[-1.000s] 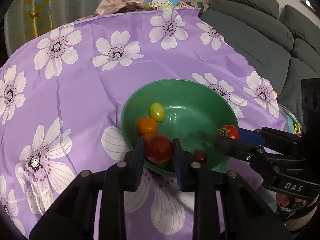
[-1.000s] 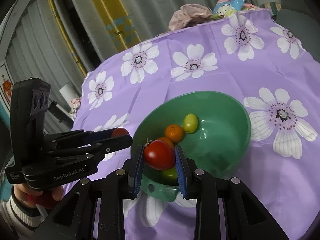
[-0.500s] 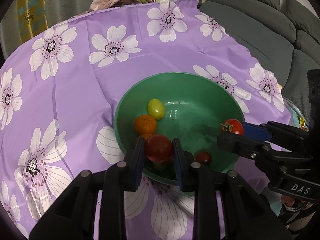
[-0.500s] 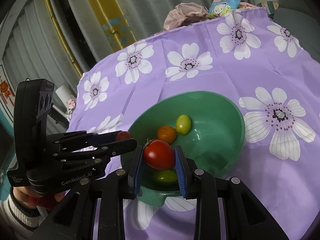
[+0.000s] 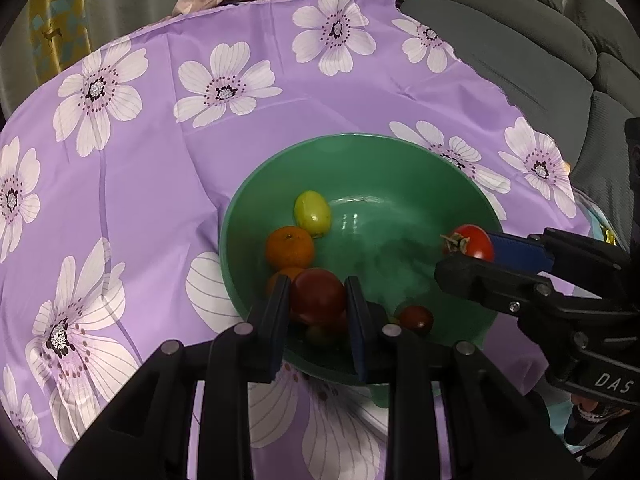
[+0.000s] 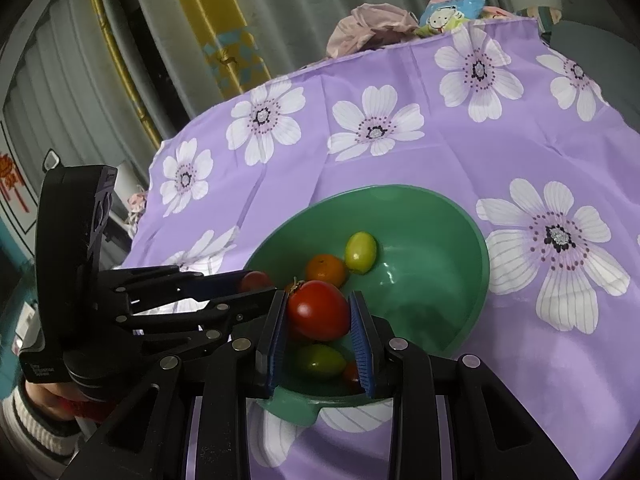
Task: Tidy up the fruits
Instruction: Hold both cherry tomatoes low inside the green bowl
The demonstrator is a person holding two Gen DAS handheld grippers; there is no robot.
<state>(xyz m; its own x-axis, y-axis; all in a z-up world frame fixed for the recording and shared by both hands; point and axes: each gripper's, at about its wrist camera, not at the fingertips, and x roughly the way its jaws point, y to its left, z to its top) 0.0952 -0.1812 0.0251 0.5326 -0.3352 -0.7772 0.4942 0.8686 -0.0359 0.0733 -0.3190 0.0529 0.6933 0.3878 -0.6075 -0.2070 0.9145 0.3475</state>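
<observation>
A: Nearest to you, your left gripper (image 5: 318, 300) has its fingers closed on a dark red tomato (image 5: 318, 296), held over the near rim of the green bowl (image 5: 452, 184). Your right gripper (image 6: 318, 320) is clamped the same way on a brighter red tomato (image 6: 318, 310), also over the bowl's near edge.

B: What do the fingers hide?

A: Quite a bit. In the left wrist view the held tomato covers most of a second orange fruit and something greenish under it; you can't tell what that is. In the right wrist view a green tomato (image 6: 320, 361) shows below the held one, and a small red fruit (image 6: 351, 374) is half cut off by the right finger.

B: And farther in?

A: An orange (image 5: 290, 248) and a yellow-green tomato (image 5: 313, 213) lie touching on the bowl's floor, with a small dark red fruit (image 5: 416, 317) near the front wall. The right gripper reaches in from the side, across the bowl's rim.

B: Beyond the bowl?

A: The purple flowered cloth (image 5: 160, 168) covers the desk. At its far edge sits a crumpled pink cloth (image 6: 372, 26) beside a cartoon-printed bag (image 6: 456, 4), partly hidden by the cloth's edge. A grey sofa (image 5: 520, 40) stands behind.
</observation>
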